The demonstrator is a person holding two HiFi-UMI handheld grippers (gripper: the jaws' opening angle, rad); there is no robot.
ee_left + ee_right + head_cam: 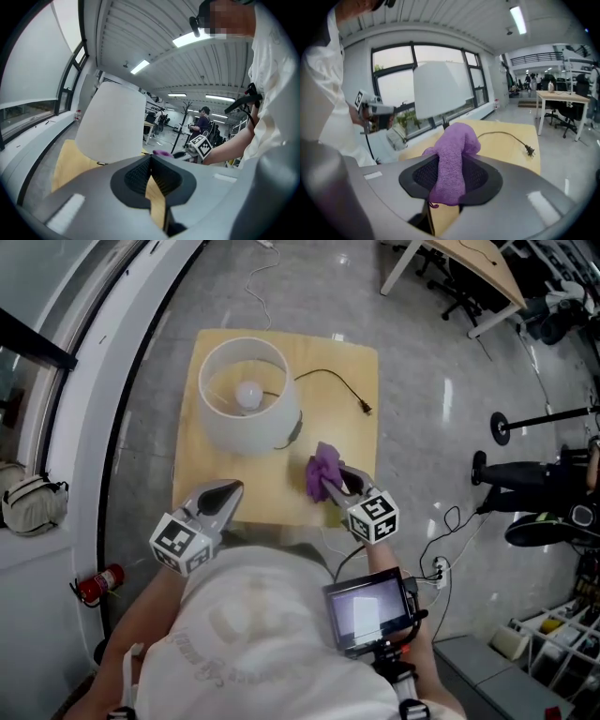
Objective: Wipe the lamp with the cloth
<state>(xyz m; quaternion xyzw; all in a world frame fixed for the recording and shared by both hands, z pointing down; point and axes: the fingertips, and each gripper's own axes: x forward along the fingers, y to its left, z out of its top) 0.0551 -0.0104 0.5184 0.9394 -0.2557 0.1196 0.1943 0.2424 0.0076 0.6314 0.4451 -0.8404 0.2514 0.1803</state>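
- The square wooden table is standing on the grey floor, directly in front of the person.
- The lamp is sitting upright on the table's left half, with its white shade open to the head view and the bulb showing inside.
- The left gripper is hovering over the table's near edge, just short of the lamp, with its jaws pressed together on nothing.
- The right gripper is hanging over the near right part of the table, with its jaws clamping the cloth.
- The purple cloth is bunching up out of those jaws, near the lamp's base but apart from it.
- The black cord is trailing from the lamp across the table, its plug lying near the right edge.
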